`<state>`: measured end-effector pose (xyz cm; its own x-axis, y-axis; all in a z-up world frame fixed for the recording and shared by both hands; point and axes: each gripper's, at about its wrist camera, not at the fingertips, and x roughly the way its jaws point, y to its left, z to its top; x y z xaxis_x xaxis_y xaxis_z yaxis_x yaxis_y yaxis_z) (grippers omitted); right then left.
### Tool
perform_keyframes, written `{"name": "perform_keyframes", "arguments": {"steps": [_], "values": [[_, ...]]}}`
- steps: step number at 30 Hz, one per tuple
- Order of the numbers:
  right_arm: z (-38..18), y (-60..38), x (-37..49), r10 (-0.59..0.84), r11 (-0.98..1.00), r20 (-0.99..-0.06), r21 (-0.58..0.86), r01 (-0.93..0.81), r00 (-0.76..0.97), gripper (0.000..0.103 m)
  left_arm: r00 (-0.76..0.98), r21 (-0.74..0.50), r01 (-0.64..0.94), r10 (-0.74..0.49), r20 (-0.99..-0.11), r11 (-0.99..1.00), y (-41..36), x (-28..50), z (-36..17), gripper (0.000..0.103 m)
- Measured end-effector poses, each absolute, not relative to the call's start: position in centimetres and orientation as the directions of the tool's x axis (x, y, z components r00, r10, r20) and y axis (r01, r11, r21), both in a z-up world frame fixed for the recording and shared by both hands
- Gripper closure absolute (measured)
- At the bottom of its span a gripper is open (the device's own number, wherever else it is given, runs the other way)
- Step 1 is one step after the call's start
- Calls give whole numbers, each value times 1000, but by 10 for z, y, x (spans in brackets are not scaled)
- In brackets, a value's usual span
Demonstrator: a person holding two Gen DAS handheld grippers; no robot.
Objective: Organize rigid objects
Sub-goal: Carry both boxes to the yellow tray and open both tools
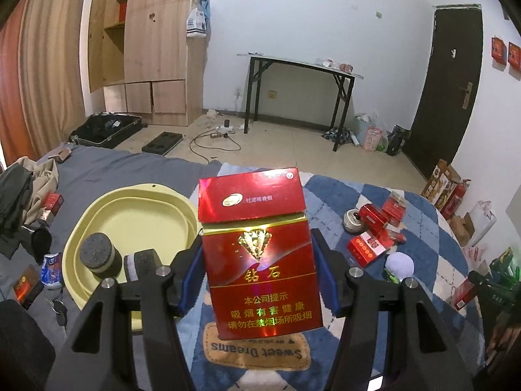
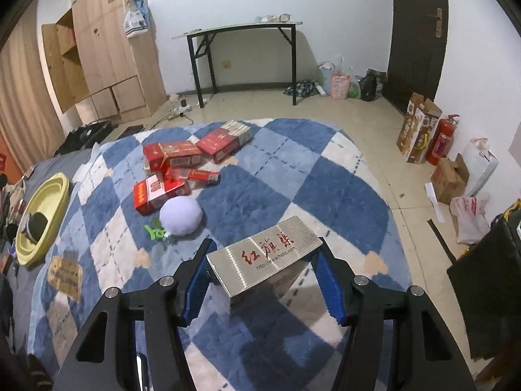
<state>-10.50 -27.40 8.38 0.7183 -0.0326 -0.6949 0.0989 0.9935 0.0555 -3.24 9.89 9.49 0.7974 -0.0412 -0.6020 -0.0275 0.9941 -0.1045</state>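
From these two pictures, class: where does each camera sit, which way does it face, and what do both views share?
Left wrist: on the left tongs, facing forward and down over the bed; its fingers grip a red cigarette pack.
Right wrist: on the right tongs, facing forward and down; a silver cigarette pack sits between its fingers.
Shared: checked blue blanket, yellow basin, red packs, folding table.

A lived-in bedroom in a home. A bed with a blue-and-white checked blanket (image 2: 293, 176) fills the foreground; at 11 o'clock stands a wooden wardrobe (image 2: 107, 49) with one door open, at 12 a folding desk (image 2: 241, 29) against the white wall, at 1 a dark door (image 2: 413, 32). An open suitcase (image 1: 104, 127) lies on the tiled floor.
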Motion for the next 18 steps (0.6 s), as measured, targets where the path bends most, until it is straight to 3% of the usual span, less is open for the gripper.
{"name": "perform_keyframes", "arguments": {"steps": [18], "values": [[77, -268, -97, -23, 994, -669, 61, 86, 743, 44, 808, -120, 59, -117, -577, 991, 82, -33, 112, 42]]}}
